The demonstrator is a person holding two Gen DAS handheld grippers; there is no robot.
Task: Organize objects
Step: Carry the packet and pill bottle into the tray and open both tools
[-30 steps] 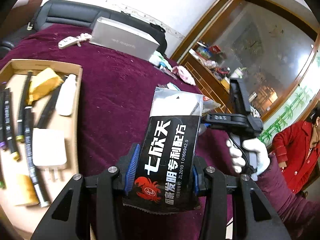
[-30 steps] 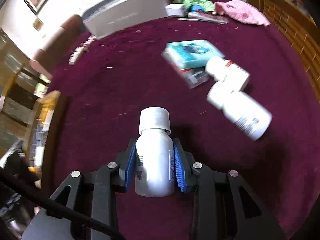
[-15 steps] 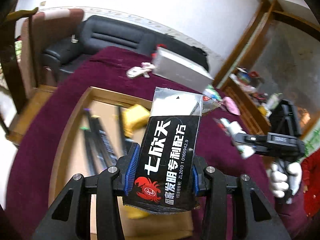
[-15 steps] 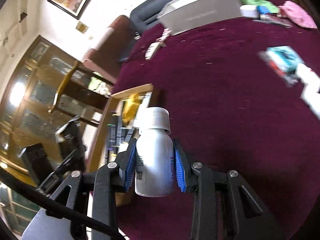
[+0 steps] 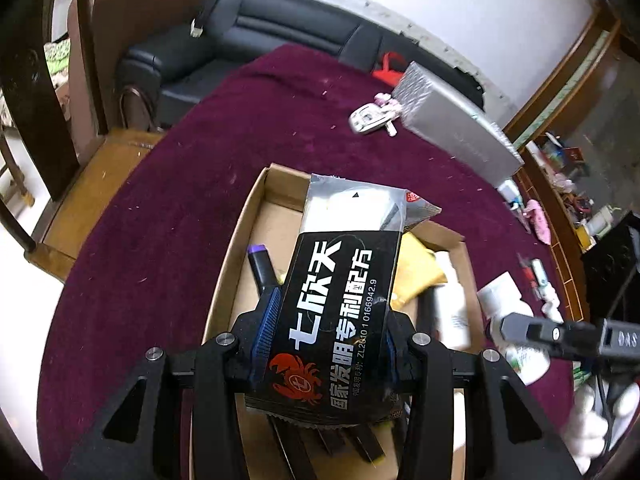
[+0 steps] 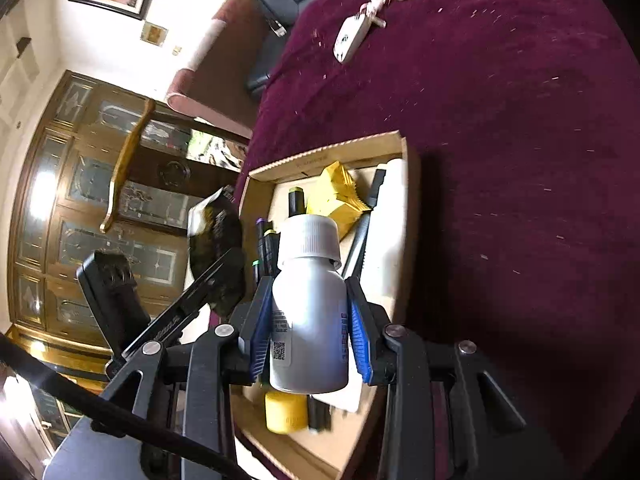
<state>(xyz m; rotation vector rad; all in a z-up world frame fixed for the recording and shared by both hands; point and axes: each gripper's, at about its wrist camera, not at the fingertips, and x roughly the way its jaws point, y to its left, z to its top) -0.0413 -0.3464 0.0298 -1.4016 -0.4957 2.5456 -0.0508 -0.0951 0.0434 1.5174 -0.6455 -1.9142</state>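
My left gripper (image 5: 326,336) is shut on a black and silver foil packet (image 5: 340,288) with white Chinese print and holds it above a shallow cardboard box (image 5: 240,232). My right gripper (image 6: 308,320) is shut on a white pill bottle (image 6: 308,312) with a ribbed cap, held over the same box (image 6: 408,184). The box holds several markers (image 6: 294,200), a yellow packet (image 6: 336,196) and white items. The right gripper with its bottle (image 5: 516,320) shows at the right of the left wrist view. The left gripper with the packet (image 6: 216,236) shows at the left of the right wrist view.
The box lies on a round table with a maroon cloth (image 5: 192,160). A long silver box (image 5: 452,128) and a white remote (image 5: 372,118) lie at the far side. A black sofa (image 5: 260,28) and wooden chairs stand beyond the table edge.
Both grippers have swung left from the open cloth to above the cardboard box, still holding packet and bottle. The other bottles and teal box have left the right wrist view.
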